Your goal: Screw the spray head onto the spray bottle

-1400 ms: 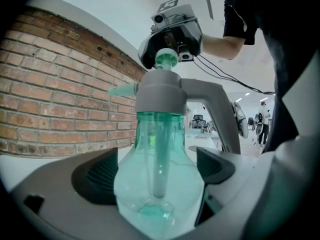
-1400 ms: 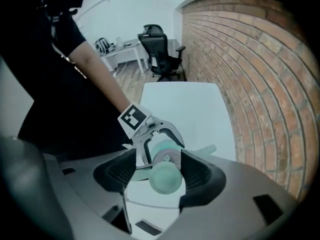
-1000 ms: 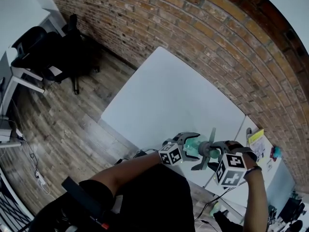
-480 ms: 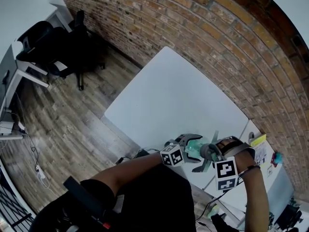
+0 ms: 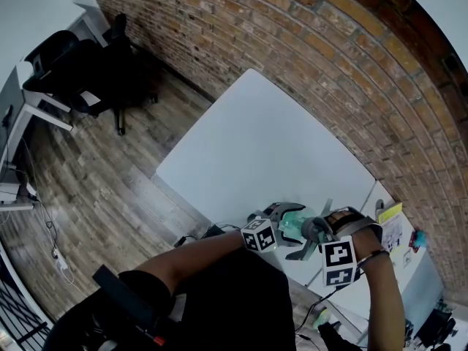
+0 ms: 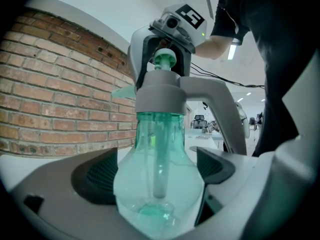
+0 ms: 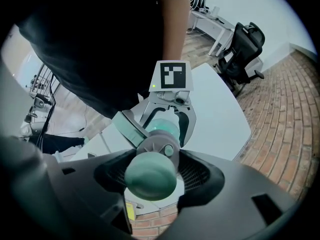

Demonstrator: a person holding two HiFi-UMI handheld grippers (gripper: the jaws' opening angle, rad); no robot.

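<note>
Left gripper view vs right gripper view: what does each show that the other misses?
Only left: the dip tube inside the clear bottle; the right cube. Only right: the left cube; the wood floor. Both: bottle gripped by the left tool, spray head gripped by the right tool, brick wall.

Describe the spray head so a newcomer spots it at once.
Start at the white table by the brick wall; above its near edge two tongs meet. The left tongs grip a green spray bottle, and the spray head sits on its neck, clamped in the right tongs. Unlike the see-through bottle, it is solid grey with a pale green trigger.
</note>
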